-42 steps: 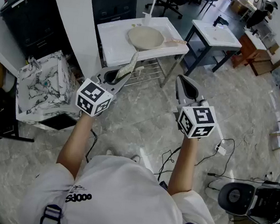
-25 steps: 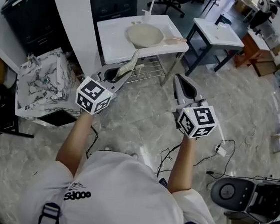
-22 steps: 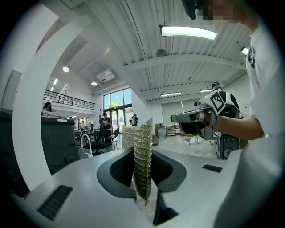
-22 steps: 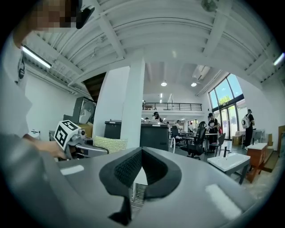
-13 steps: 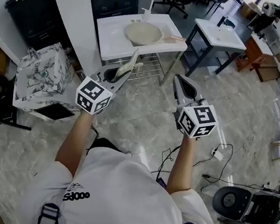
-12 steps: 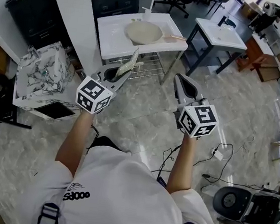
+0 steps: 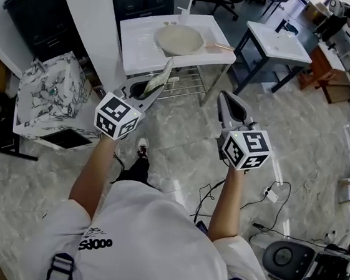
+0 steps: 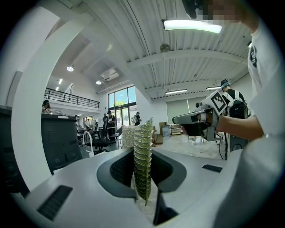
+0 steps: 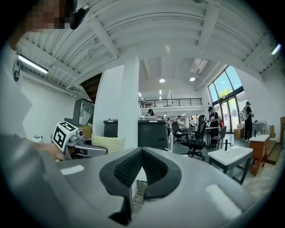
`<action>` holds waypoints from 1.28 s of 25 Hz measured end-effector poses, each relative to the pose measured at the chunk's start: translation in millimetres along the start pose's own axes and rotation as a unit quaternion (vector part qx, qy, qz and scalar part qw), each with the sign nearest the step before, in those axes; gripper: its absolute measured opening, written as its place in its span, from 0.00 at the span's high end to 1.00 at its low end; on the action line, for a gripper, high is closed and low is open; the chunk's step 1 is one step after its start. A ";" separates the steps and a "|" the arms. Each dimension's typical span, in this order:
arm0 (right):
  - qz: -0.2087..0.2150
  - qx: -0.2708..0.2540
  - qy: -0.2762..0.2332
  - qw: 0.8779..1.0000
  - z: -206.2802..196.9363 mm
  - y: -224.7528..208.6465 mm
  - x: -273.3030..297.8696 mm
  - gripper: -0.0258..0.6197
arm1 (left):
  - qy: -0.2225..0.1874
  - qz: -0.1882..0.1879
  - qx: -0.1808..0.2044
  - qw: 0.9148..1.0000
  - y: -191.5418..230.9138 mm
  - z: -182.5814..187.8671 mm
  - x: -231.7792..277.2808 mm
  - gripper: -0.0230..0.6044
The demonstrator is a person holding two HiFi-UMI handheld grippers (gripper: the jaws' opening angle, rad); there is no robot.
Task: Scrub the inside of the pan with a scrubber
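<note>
A beige pan (image 7: 180, 40) with a wooden handle lies on the white sink table (image 7: 135, 44) ahead, well beyond both grippers. My left gripper (image 7: 150, 91) is shut on a greenish mesh scrubber (image 7: 164, 75), which stands upright between the pads (image 8: 142, 151). In the left gripper view the left gripper (image 8: 143, 173) points over the room, with the right gripper (image 8: 198, 119) off to its side. My right gripper (image 7: 226, 98) is held level with the left one, shut with nothing in it. In the right gripper view the right gripper (image 9: 141, 152) shows its pads meeting, and the scrubber (image 9: 108, 142) shows at the left.
A second white sink table (image 7: 277, 42) stands to the right. A marbled bag (image 7: 45, 93) and a black cabinet (image 7: 31, 0) are at the left, beside a white pillar (image 7: 83, 13). Cables (image 7: 270, 185) and a round machine (image 7: 287, 259) lie on the floor.
The view has shifted a little toward the sink table, and a shoe now shows on the floor below the arms. Both grippers keep the same pose and hold.
</note>
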State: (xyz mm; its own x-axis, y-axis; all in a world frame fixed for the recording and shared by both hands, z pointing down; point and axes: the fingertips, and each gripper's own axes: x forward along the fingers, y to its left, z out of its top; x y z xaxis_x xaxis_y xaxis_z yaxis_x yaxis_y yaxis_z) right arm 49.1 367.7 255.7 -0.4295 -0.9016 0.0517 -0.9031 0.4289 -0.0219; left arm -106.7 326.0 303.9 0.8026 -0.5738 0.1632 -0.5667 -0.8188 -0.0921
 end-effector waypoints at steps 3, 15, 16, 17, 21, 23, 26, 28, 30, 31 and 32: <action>0.004 0.004 0.002 1.000 -5.3 -8.6 17.9 0.95 | 0.000 -0.005 0.002 1.000 14.5 -3.4 16.4 0.86; 0.004 0.002 -0.002 1.000 -1.1 -67.7 141.1 0.95 | 0.005 -0.024 0.009 1.000 132.1 -6.4 112.7 0.86; 0.002 0.004 -0.002 1.000 0.8 -73.0 150.8 0.95 | 0.006 -0.027 0.011 1.000 140.9 -4.7 119.8 0.86; 0.001 0.005 -0.002 1.000 2.0 -77.9 160.0 0.95 | 0.007 -0.029 0.013 0.999 149.3 -3.2 126.3 0.86; -0.002 0.009 -0.001 1.000 5.9 -93.8 193.4 0.95 | 0.008 -0.031 0.011 0.999 180.9 -0.5 147.5 0.86; -0.004 0.010 -0.002 1.000 7.7 -100.2 208.6 0.95 | 0.008 -0.032 0.009 0.999 195.4 -1.2 157.0 0.86; -0.010 0.012 0.001 1.000 8.1 -110.2 230.1 0.95 | 0.010 -0.035 0.006 0.999 215.5 -3.0 171.2 0.86; -0.016 0.017 0.003 1.000 7.4 -118.1 241.7 0.95 | 0.011 -0.037 0.005 0.999 226.0 -4.2 180.3 0.86; -0.023 0.019 0.000 1.000 7.2 -126.3 250.6 0.95 | 0.011 -0.040 0.004 0.999 234.6 -5.3 189.6 0.86; -0.026 0.019 0.000 0.999 7.0 -129.9 254.6 0.95 | 0.011 -0.041 0.004 0.999 238.7 -6.0 194.1 0.86; -0.028 0.018 0.000 0.999 6.8 -133.3 258.4 0.95 | 0.012 -0.042 0.004 0.999 242.5 -6.7 198.6 0.86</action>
State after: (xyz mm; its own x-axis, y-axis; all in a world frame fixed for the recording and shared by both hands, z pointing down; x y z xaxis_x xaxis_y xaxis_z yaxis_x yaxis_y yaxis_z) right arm 58.5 77.2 265.2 -0.3777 -0.9244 0.0539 -0.9254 0.3750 -0.0544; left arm -86.0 13.7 320.5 0.8426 -0.5024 0.1940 -0.4960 -0.8643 -0.0841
